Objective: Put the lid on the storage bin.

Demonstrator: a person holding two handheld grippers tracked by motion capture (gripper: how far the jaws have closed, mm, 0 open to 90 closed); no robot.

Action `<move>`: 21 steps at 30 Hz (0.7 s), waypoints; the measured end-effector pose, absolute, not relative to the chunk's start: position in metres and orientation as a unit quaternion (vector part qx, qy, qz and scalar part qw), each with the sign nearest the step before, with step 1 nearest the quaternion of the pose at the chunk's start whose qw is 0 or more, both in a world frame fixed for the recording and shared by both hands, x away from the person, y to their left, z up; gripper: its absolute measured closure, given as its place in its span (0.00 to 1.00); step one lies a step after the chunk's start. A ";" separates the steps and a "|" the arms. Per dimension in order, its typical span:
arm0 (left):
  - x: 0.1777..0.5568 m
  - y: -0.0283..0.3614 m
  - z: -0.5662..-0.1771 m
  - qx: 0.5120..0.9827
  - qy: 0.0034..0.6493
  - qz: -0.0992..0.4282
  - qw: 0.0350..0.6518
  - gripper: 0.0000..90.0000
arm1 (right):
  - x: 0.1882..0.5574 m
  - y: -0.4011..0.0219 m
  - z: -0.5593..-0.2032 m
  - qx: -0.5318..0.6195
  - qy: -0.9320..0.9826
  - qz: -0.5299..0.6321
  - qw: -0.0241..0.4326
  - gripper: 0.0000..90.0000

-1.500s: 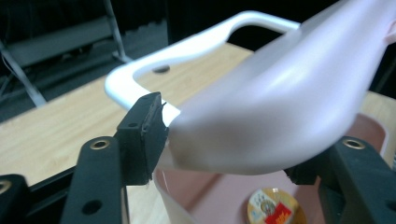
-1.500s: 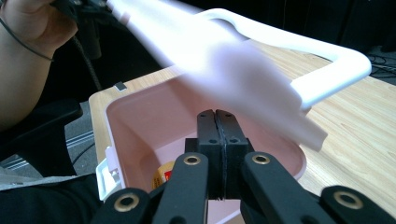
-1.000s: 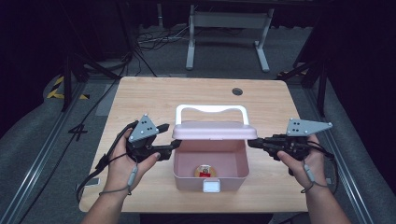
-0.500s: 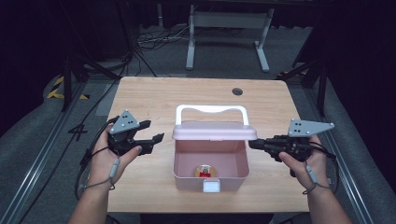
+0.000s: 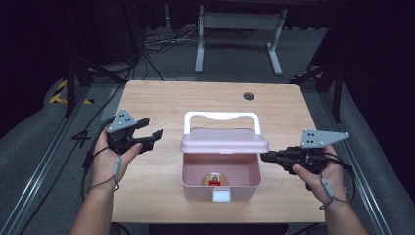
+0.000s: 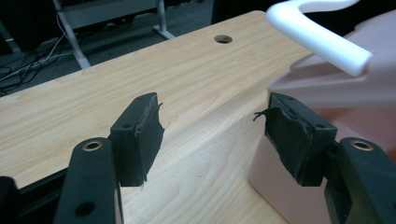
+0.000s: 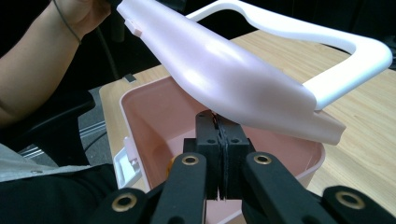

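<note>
A pink box (image 5: 195,188) stands in the middle of the wooden table (image 5: 195,98), its pink lid (image 5: 225,141) tilted up and its white handle (image 5: 220,116) behind. A small red and yellow object (image 5: 214,179) lies on the box floor. My right gripper (image 5: 264,156) is shut, jaws pressed together, with its tips (image 7: 219,123) against the underside of the lid (image 7: 224,79) at the box's right side. My left gripper (image 5: 152,127) hovers open to the left of the box, clear of it, with nothing between its jaws (image 6: 215,126). The box wall (image 6: 280,196) and handle (image 6: 322,42) show to its right.
A white latch (image 5: 221,196) sits on the box's front wall. A round cable hole (image 5: 248,96) lies near the table's far right edge. Behind the table, a grey metal stand (image 5: 240,24) and cables rest on the dark floor.
My left gripper has drawn away from the box's left side toward the table's left edge. The right gripper and the raised lid have not moved.
</note>
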State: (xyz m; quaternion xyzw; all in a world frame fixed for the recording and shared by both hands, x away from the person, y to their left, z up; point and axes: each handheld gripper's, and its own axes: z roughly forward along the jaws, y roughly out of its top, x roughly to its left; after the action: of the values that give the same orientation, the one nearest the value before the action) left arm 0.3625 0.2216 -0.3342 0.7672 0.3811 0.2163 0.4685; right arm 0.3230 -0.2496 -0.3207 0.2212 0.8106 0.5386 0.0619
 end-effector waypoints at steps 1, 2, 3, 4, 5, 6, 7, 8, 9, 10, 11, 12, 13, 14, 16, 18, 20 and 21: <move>0.363 0.222 -0.334 0.767 0.381 0.216 0.469 0.40 | 0.323 -0.250 -0.321 0.221 0.811 0.539 0.062 1.00; 0.364 0.223 -0.336 0.765 0.384 0.220 0.467 0.40 | 0.323 -0.249 -0.321 0.222 0.812 0.536 0.061 1.00; 0.365 0.223 -0.336 0.765 0.385 0.222 0.466 0.40 | 0.322 -0.249 -0.321 0.222 0.814 0.533 0.058 0.99; 0.367 0.225 -0.338 0.764 0.388 0.222 0.465 0.40 | 0.322 -0.249 -0.322 0.223 0.816 0.531 0.055 0.98; 0.368 0.226 -0.339 0.764 0.390 0.223 0.463 0.40 | 0.322 -0.249 -0.322 0.224 0.818 0.527 0.051 0.98; 0.370 0.227 -0.341 0.762 0.393 0.222 0.464 0.40 | 0.322 -0.248 -0.323 0.225 0.821 0.522 0.051 0.98; 0.371 0.228 -0.343 0.762 0.395 0.222 0.462 0.40 | 0.322 -0.248 -0.323 0.226 0.823 0.520 0.050 0.98; 0.372 0.229 -0.344 0.761 0.398 0.222 0.462 0.40 | 0.322 -0.247 -0.324 0.226 0.824 0.517 0.048 0.98; 0.372 0.229 -0.344 0.761 0.398 0.222 0.462 0.40 | 0.322 -0.247 -0.324 0.226 0.826 0.515 0.046 0.98; 0.374 0.230 -0.347 0.758 0.400 0.232 0.459 0.40 | 0.322 -0.247 -0.324 0.226 0.827 0.512 0.045 0.98; 0.375 0.231 -0.348 0.756 0.401 0.241 0.458 0.40 | 0.322 -0.246 -0.325 0.225 0.829 0.510 0.043 0.98; 0.375 0.231 -0.348 0.756 0.401 0.241 0.458 0.41 | 0.322 -0.246 -0.326 0.226 0.832 0.505 0.039 0.99; 0.376 0.231 -0.350 0.755 0.400 0.250 0.454 0.41 | 0.322 -0.246 -0.326 0.226 0.832 0.505 0.039 0.99; 0.377 0.231 -0.352 0.755 0.401 0.257 0.450 0.41 | 0.322 -0.245 -0.327 0.225 0.840 0.492 0.035 1.00; 0.380 0.232 -0.356 0.756 0.401 0.260 0.447 0.41 | 0.322 -0.245 -0.327 0.225 0.842 0.489 0.033 1.00; 0.383 0.233 -0.360 0.756 0.400 0.265 0.445 0.41 | 0.322 -0.244 -0.328 0.225 0.847 0.481 0.027 1.00; 0.385 0.233 -0.364 0.757 0.402 0.267 0.441 0.40 | 0.322 -0.244 -0.329 0.224 0.851 0.474 0.021 1.00; 0.386 0.233 -0.366 0.757 0.403 0.267 0.439 0.41 | 0.322 -0.244 -0.329 0.224 0.853 0.472 0.020 1.00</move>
State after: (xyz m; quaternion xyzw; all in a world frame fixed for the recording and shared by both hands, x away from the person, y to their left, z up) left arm 0.3861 0.2332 -0.3661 0.7573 0.4031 0.2666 0.4393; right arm 0.3222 -0.2440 -0.3295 0.2242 0.8526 0.4716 0.0204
